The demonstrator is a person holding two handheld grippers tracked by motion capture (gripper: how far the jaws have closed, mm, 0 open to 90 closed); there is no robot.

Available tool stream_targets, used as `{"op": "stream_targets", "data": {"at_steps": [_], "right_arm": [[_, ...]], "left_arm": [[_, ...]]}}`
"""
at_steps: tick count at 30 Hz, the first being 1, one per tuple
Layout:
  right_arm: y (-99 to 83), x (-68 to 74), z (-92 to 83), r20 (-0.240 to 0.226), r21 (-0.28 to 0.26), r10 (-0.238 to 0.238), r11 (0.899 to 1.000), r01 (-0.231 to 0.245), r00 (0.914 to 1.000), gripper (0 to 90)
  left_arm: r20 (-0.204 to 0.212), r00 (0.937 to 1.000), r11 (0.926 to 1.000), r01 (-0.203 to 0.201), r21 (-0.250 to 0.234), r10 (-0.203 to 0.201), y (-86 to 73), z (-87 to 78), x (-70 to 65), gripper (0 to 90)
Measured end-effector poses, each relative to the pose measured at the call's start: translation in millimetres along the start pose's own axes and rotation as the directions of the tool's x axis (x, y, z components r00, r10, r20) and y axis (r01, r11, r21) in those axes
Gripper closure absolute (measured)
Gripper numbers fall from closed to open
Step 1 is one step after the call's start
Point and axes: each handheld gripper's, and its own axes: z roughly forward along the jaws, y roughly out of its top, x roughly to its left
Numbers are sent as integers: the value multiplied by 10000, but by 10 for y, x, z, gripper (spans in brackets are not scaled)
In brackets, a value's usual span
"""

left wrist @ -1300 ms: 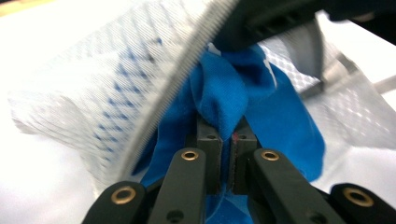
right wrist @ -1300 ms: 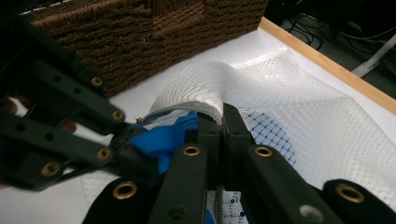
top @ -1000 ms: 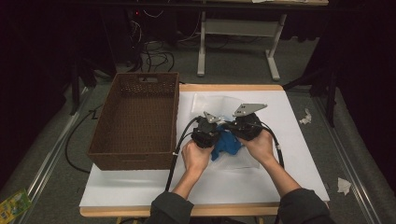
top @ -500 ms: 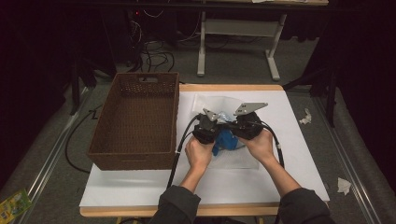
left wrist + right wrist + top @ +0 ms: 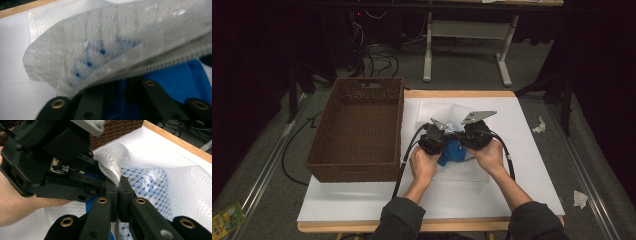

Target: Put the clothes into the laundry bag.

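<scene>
Center of the high view: right gripper (image 5: 119,185) pinches the mesh bag (image 5: 155,177) edge; left gripper (image 5: 432,142), jaws just opening, straddles blue cloth (image 5: 175,75). Bare table (image 5: 362,200) lies lower left.

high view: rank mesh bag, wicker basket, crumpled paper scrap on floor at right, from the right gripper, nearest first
1. mesh bag: on the white table sheet, right at the right gripper, whose jaws pinch its edge.
2. wicker basket: at the table's left, beyond the left gripper.
3. paper scrap: on the floor off the table's right edge; not much farther than the basket.
</scene>
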Motion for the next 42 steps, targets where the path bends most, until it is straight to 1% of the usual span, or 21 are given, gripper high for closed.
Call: {"op": "stream_targets", "data": {"at_steps": [3, 7, 9, 10, 11, 14, 17, 18, 20, 21, 22, 23, 26, 27, 30, 36, 37, 38, 39, 41, 42], "right_arm": [[4, -7, 8, 20, 60, -45, 10000, 45, 10000, 898], [4, -1, 32, 46, 126, -110, 9999, 109, 9999, 897], [7, -5, 33, 114, 72, 16, 10000, -17, 9999, 897], [9, -10, 28, 157, 58, 36, 10000, -36, 9999, 897], [10, -12, 26, 165, 36, 57, 10000, -57, 9998, 897], [17, -20, 34, 184, 83, 107, 9999, -109, 9998, 897], [12, -38, 38, 177, 40, 164, 9999, -165, 9997, 897], [11, -41, 38, 196, 52, 148, 9999, -149, 9997, 897], [11, -51, 30, 221, 66, 166, 9998, -167, 9996, 897], [10, -55, 27, 209, 102, 267, 9996, -269, 9994, 897], [7, -69, 27, 219, 97, 264, 9996, -266, 9994, 897], [1, -80, 26, 245, 105, 284, 9995, -286, 9993, 897], [-17, -101, 27, 239, 115, 407, 9991, -410, 9989, 897], [-24, -110, 31, 242, 139, 365, 9992, -369, 9990, 897], [-27, -104, 22, 255, 156, 375, 9992, -379, 9990, 897], [-23, -91, 30, 238, 193, 335, 9992, -339, 9992, 897], [-23, -92, 34, 231, 183, 306, 9994, -310, 9993, 898], [-21, -97, 41, 230, 198, 264, 9994, -269, 9994, 897], [-19, -98, 50, 224, 253, 279, 9993, -285, 9994, 897], [-28, -102, 69, 215, 311, 313, 9990, -319, 9993, 897], [-34, -105, 73, 232, 377, 342, 9987, -350, 9991, 897]], "left_arm": [[286, 9994, 9998, 203, 4, -203, -13, -28, 24, 604], [578, 9980, 9996, 239, 171, -248, -21, -76, 37, 503], [645, 9978, 9998, 116, 158, -126, -17, -138, 26, 480], [624, 9980, 10000, -1, 55, -3, -17, -180, 17, 475], [672, 9977, 10000, -23, -73, 28, -17, -217, 9, 472], [792, 9967, 9997, -188, -165, 201, -13, -292, -33, 449], [897, 9945, 9985, -538, -96, 545, -32, -335, -103, 427], [911, 9935, 9977, -681, 5, 678, -47, -337, -132, 416], [674, 9923, 9941, -1058, 244, 1040, -92, -326, -173, 405], [600, 9929, 9936, -1052, 413, 1026, -119, -308, -175, 403], [699, 9937, 9937, -926, 633, 881, -143, -282, -169, 395], [698, 9942, 9929, -873, 810, 817, -168, -257, -165, 386], [619, 9958, 9902, -741, 1183, 672, -228, -165, -167, 365], [562, 9961, 9890, -752, 1274, 685, -243, -134, -170, 361], [416, 9967, 9866, -744, 1452, 690, -273, -44, -181, 356], [409, 9971, 9816, -708, 1772, 645, -291, 84, -197, 383], [384, 9967, 9799, -780, 1838, 721, -296, 107, -201, 405], [427, 9959, 9759, -863, 2003, 793, -304, 134, -198, 457], [429, 9960, 9762, -857, 1991, 787, -307, 152, -196, 482], [377, 9958, 9723, -892, 2161, 829, -280, 158, -204, 531], [355, 9951, 9697, -980, 2237, 924, -268, 158, -204, 567]]}}
